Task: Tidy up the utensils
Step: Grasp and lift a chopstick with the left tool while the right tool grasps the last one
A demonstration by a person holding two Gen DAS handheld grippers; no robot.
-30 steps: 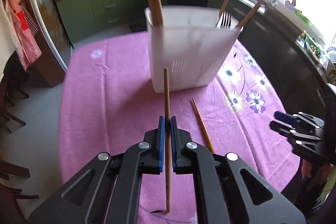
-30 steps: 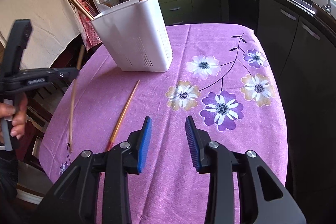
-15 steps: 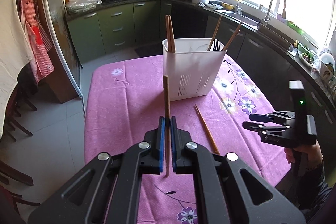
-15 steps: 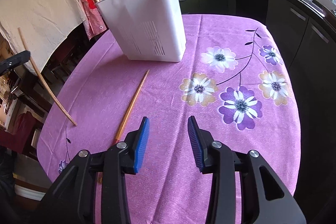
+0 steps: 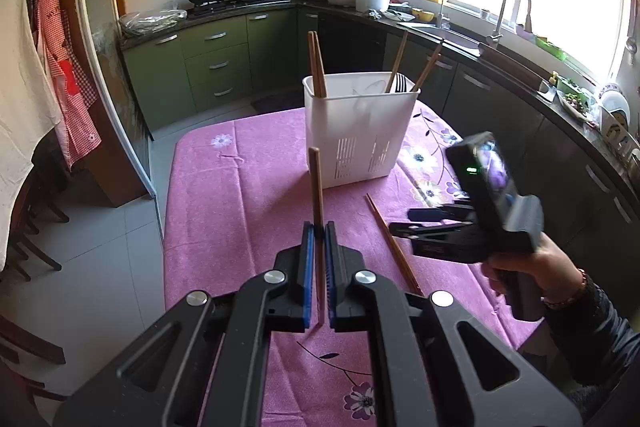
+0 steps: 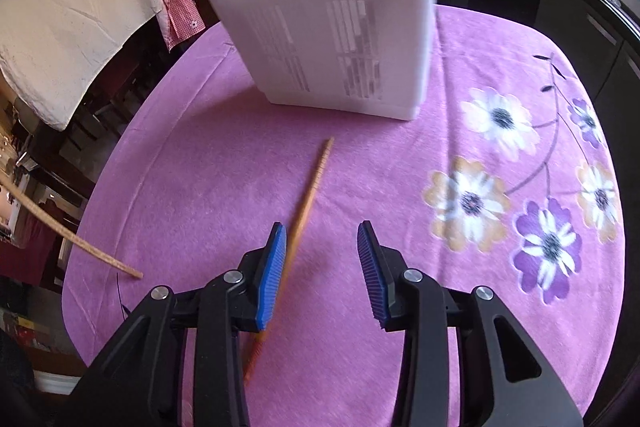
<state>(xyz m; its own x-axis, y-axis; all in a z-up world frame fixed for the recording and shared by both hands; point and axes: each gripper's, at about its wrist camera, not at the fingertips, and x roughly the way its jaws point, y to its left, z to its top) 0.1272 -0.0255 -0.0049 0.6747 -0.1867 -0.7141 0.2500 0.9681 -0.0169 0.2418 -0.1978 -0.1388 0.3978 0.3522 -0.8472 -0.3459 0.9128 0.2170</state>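
The left gripper (image 5: 318, 227) pinches a chopstick (image 5: 316, 183) upright at frame centre; the right gripper (image 6: 322, 239) stands partly open, empty, over another chopstick (image 6: 310, 187) on the tablecloth (image 6: 400, 167).

Right wrist view: white utensil holder (image 6: 332, 7) motion-blurred, its top cut off by the upper edge, contents not visible. Loose chopstick (image 6: 310, 187) on the pink tablecloth (image 6: 200, 187) passes behind the right gripper's (image 6: 322, 275) left finger; that stretch is hidden. Held chopstick (image 6: 72, 239) enters from the left edge, its upper part out of frame.

Left wrist view: the loose chopstick's near end is hidden behind the left gripper (image 5: 319, 267) body. Fork (image 5: 401, 83) shows tines only. Countertop items too small to identify.
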